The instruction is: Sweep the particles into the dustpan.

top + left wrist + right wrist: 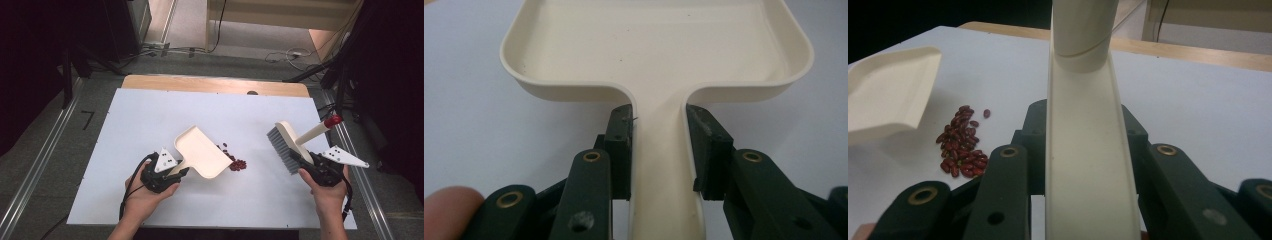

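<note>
Your cream dustpan (201, 151) lies on the white table (150, 115) left of centre, its open lip at the right, just beside a small heap of red beans (236, 164). Your left gripper (176, 174) has its jaws clamped on the pan's handle; the left gripper view shows both black pads pressed against the handle's sides (658, 165), a detail the high view leaves too small to read. That close view cuts off the pan's lip (659, 45). The right gripper view catches the beans (962, 142) lying loose on the table beside the pan's edge (888, 95). Your right gripper (303, 161), well apart at the right, is closed on the cream handle of a grey-bristled brush (284, 146); from its own camera you see the handle (1088, 150) rising between the jaws, the bristles out of frame. The high view alone gives the brush's red handle tip (333, 120) and the bristles raised off the table.
</note>
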The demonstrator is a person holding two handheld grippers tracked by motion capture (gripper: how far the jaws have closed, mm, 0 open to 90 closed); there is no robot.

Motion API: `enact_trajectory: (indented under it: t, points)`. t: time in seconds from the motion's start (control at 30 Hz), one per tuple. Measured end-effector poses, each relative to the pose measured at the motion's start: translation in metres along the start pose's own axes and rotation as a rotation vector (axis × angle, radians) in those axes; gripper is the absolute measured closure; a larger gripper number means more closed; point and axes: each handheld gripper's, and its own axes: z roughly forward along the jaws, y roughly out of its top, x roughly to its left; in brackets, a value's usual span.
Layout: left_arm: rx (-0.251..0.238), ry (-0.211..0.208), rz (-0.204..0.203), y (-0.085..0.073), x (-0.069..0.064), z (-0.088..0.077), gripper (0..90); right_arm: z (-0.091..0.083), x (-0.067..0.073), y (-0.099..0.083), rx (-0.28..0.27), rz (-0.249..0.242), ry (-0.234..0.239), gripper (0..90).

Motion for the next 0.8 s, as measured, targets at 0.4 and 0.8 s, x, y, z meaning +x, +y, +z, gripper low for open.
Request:
enact_trajectory:
  t: [0.4, 0.8]
  points:
    - [0.04, -0.044, 0.046, -0.005, -0.004, 0.005, 66.2, 0.005, 0.007, 0.003, -0.003, 0.011, 0.021, 65.4]
    - [0.078, -0.083, 0.061, -0.011, 0.01, -0.004, 66.2, 0.028, 0.033, 0.015, 0.049, -0.035, 0.032, 65.4]
